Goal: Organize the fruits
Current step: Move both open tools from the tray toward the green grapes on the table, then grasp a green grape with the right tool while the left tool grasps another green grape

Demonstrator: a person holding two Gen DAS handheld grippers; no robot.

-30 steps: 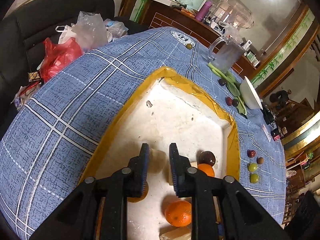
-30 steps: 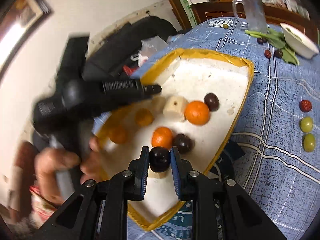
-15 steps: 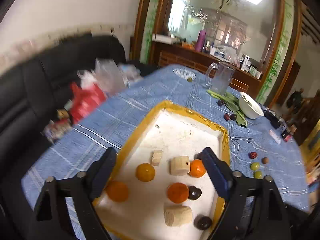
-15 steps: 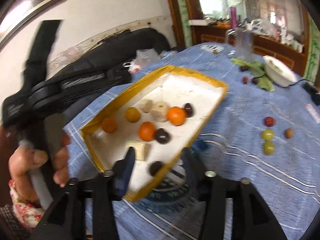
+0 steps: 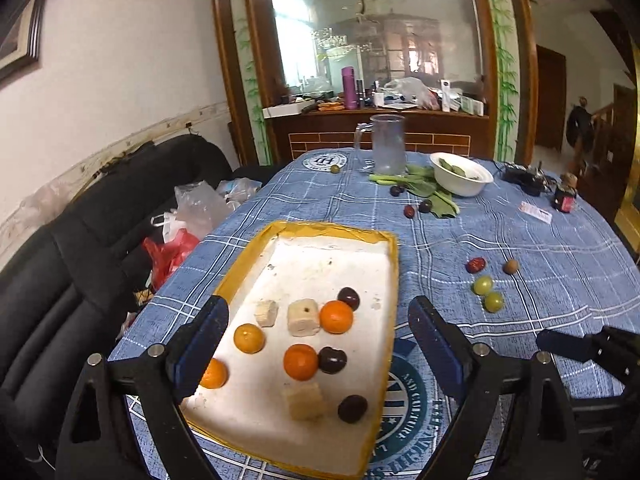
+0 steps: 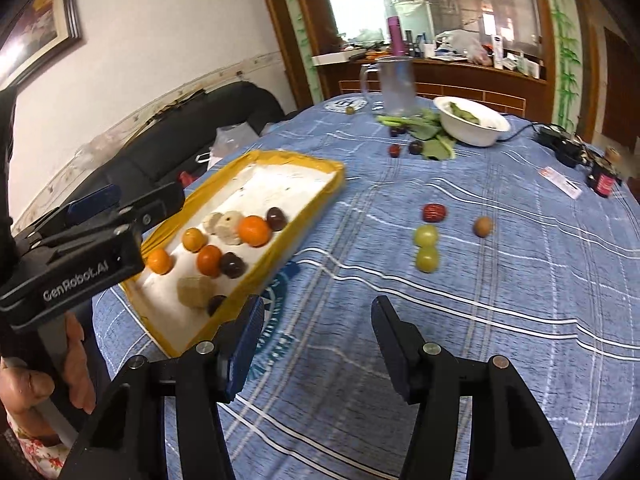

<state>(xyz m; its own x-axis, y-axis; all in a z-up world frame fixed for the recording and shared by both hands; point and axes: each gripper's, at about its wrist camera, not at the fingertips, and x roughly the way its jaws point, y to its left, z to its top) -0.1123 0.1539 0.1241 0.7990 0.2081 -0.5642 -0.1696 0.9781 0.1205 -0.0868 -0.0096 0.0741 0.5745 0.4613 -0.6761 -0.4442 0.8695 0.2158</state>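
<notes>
— Tools first: how do they stand?

— Left tool (image 5: 318, 344) has its jaws spread very wide and opening a little further, with nothing pinched. It hangs above the near end of the tray (image 5: 391, 280); the fruit seen between its fingers lies down on the tray floor, untouched. Right tool (image 6: 318, 344) has its jaws apart at about half spread, empty, over bare blue checked cloth (image 6: 480, 320) on the surface, just right of the tray.

— And the fruit?

— In the tray: four oranges, among them one far (image 5: 336, 317) and one near (image 5: 301, 362), three dark plums, one at the near edge (image 5: 352, 409), and three pale chunks I cannot identify. Loose on the cloth to the right, well apart from the tray: two green grapes (image 6: 426, 246) touching each other, a red date (image 6: 434, 213) just behind them, a small brown fruit (image 6: 483, 226) beside those.

— Farther back?

— White bowl (image 5: 463, 175) on leafy greens, a clear pitcher (image 5: 387, 145), a few dark fruits near the leaves.

— Who holds the left tool?

— A hand (image 6: 52, 376), seen at the left edge of the right-wrist view, wrapped around its handle.
</notes>
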